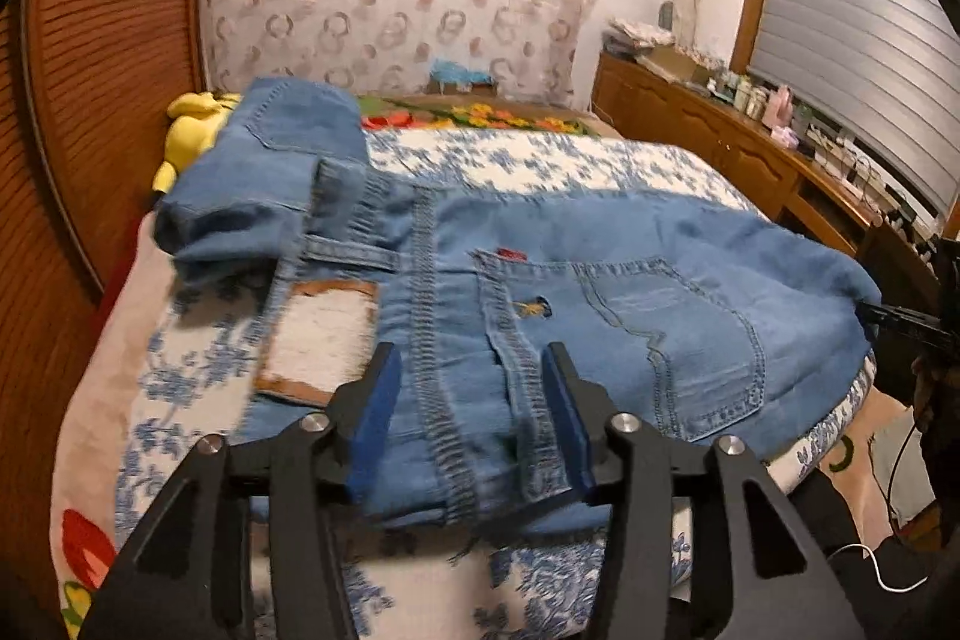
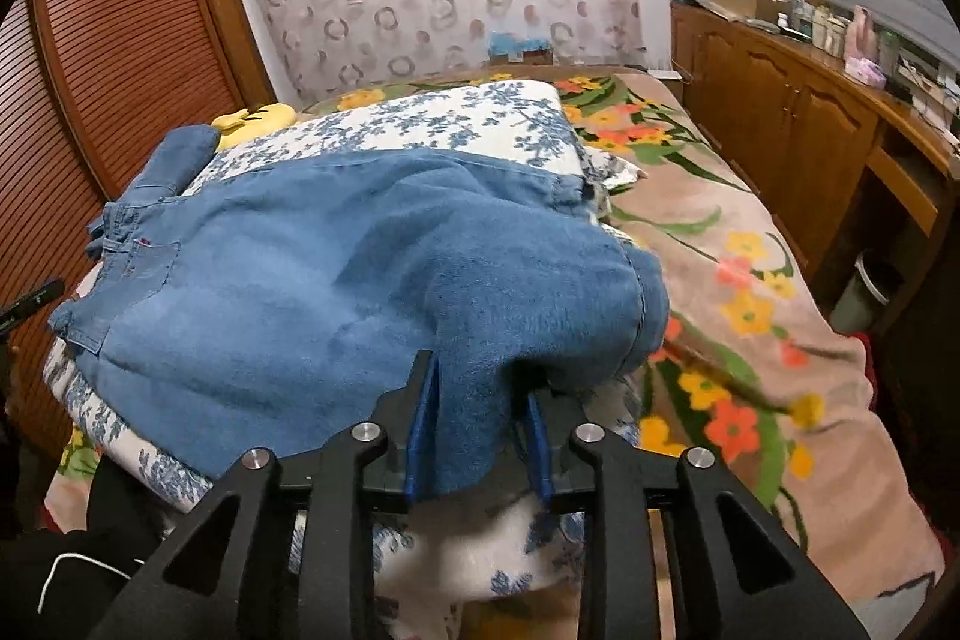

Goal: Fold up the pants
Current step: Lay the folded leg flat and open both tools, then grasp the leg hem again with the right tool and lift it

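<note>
Blue denim pants (image 1: 630, 292) lie inside out across a blue-and-white floral quilt (image 1: 540, 160) on the bed, waistband near me, one part bunched at the far left. My left gripper (image 1: 474, 370) is open, its blue pads either side of the waistband seam, which lies between the jaws. In the right wrist view the pants (image 2: 288, 280) spread left, and my right gripper (image 2: 480, 400) has a fold of the denim between its pads, the jaws partly closed on it and lifting it slightly.
A yellow plush toy (image 1: 192, 124) lies at the bed's far left by the slatted wooden doors (image 1: 108, 58). A flowered blanket (image 2: 750, 280) covers the bed's right side. A wooden cabinet (image 2: 798, 130) with clutter runs along the right wall.
</note>
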The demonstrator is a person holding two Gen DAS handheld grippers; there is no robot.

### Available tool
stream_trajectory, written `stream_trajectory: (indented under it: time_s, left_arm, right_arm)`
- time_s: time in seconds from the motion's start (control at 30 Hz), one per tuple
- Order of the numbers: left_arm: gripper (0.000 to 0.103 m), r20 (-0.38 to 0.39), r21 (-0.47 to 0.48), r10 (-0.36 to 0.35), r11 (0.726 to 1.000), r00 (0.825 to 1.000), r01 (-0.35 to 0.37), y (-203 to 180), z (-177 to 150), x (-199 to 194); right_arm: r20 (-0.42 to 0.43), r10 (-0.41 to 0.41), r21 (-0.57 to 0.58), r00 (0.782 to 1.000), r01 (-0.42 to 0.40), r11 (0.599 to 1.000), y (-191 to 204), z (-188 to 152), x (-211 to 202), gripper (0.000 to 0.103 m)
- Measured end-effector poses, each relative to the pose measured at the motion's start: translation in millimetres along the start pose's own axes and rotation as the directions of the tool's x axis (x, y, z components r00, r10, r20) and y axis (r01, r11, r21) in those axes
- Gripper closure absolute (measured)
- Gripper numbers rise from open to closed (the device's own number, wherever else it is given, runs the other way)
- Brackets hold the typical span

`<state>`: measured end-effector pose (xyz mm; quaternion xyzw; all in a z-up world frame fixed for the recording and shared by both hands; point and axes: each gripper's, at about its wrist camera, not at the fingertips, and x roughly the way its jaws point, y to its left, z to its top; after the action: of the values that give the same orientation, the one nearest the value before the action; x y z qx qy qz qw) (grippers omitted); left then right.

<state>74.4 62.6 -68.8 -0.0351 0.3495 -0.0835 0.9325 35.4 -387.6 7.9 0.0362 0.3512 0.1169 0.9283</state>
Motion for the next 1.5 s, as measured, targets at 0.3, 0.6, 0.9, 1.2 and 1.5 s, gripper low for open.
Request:
stream_trajectory:
  time_s: [0.3, 0.6, 0.9, 1.2, 1.5]
  left_arm:
    - [0.024, -0.05, 0.022, -0.012, 1.0, 0.999, 0.013, -17.4, -9.2, 23.2]
    - [0.024, -0.021, -0.011, 0.001, 1.0, 1.0, -0.001, -14.9, -17.2, 27.2]
    - [0.024, -0.009, 0.018, 0.039, 0.999, 0.999, -0.038, -23.9, -21.0, 28.6]
    - [0.024, -0.01, 0.016, 0.036, 0.999, 0.999, -0.036, -21.4, -22.5, 27.7]
    - [0.024, -0.01, 0.018, 0.038, 0.999, 0.999, -0.038, -20.4, -20.9, 27.9]
  right_arm:
    - [0.024, -0.045, 0.028, 0.999, 0.044, 0.999, -6.5, -5.2, -19.0, 0.062]
    - [0.017, -0.077, 0.09, 0.997, 0.075, 0.993, -15.2, -10.7, -7.6, 0.062]
    - [0.029, -0.042, 0.158, 0.999, 0.036, 0.987, -26.9, -9.8, 5.3, 0.061]
    - [0.059, 0.045, 0.189, 0.997, -0.056, 0.98, -28.7, -4.1, -3.6, 0.074]
    - [0.088, 0.011, 0.11, 0.996, -0.021, 0.994, -20.9, -6.6, -9.4, 0.102]
